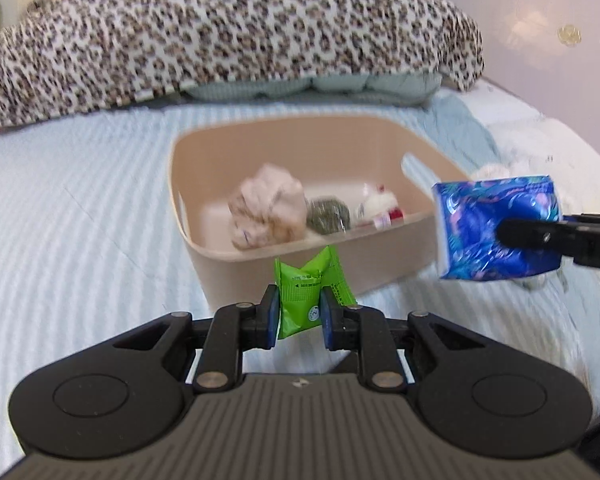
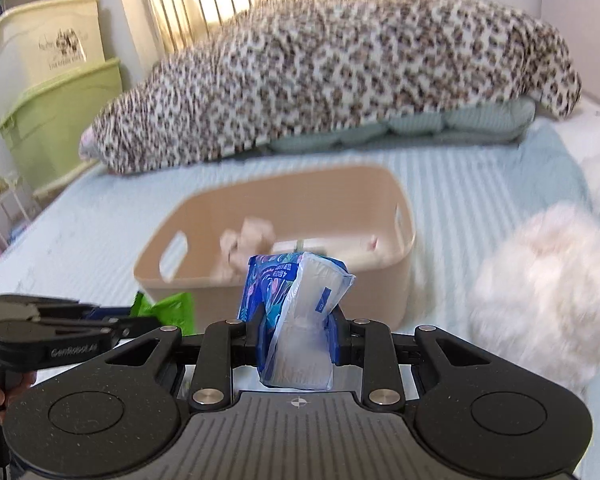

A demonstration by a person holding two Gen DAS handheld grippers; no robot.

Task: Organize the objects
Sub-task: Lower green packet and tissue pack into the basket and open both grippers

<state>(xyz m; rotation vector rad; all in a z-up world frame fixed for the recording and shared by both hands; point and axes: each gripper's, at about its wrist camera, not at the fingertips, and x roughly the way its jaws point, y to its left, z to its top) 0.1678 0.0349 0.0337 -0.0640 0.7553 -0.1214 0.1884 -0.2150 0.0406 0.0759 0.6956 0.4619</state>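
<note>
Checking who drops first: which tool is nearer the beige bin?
Hard to call; perhaps the left tool, with its green packet just short of the beige bin's near wall. The right tool holds the blue pack beside the bin's corner.

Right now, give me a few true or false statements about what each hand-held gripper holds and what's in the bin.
1. The left hand-held gripper grips a green packet. True.
2. The right hand-held gripper is empty. False: it is shut on a blue pack.
3. The bin already holds several items. True.
4. The bin stands on a wooden desk. False: it sits on a striped bed.
</note>
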